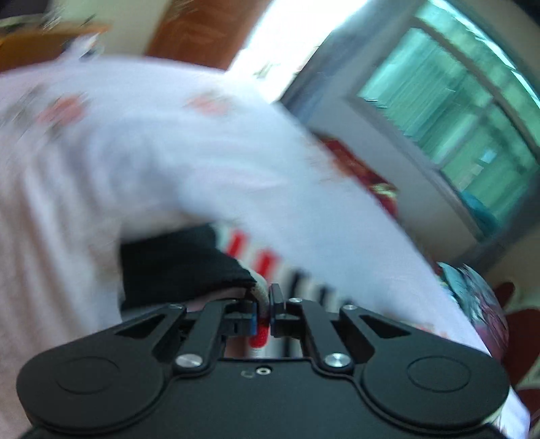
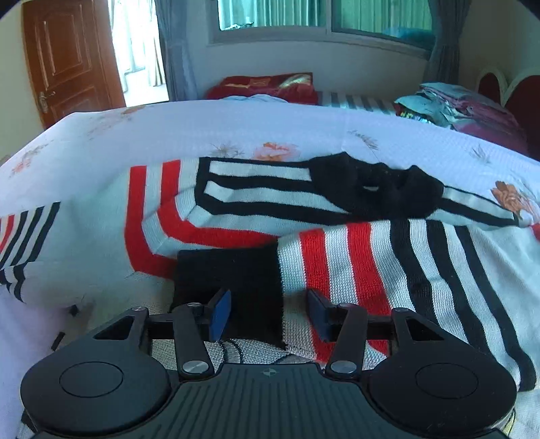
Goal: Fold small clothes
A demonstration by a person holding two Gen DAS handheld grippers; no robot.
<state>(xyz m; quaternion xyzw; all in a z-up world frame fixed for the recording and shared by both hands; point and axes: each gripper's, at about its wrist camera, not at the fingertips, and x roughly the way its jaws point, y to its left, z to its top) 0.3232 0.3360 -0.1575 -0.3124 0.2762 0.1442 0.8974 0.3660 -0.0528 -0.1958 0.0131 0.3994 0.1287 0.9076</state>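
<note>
A small knit sweater point(image 2: 337, 250) with red, white and black stripes lies spread on the bed, its black collar point(image 2: 374, 189) toward the far side and a black cuff point(image 2: 233, 283) folded in at the near side. My right gripper point(image 2: 270, 314) is open, its blue pads either side of that black cuff just above the fabric. My left gripper point(image 1: 266, 314) is shut on an edge of the sweater point(image 1: 260, 331), with a black cuff point(image 1: 182, 263) just beyond the fingers. The left wrist view is blurred and tilted.
The bed has a white floral sheet point(image 2: 236, 125). A red pillow point(image 2: 266, 84) and a pile of folded clothes point(image 2: 449, 104) lie at the far side. A wooden door point(image 2: 71, 57) and a window point(image 2: 324, 13) stand behind.
</note>
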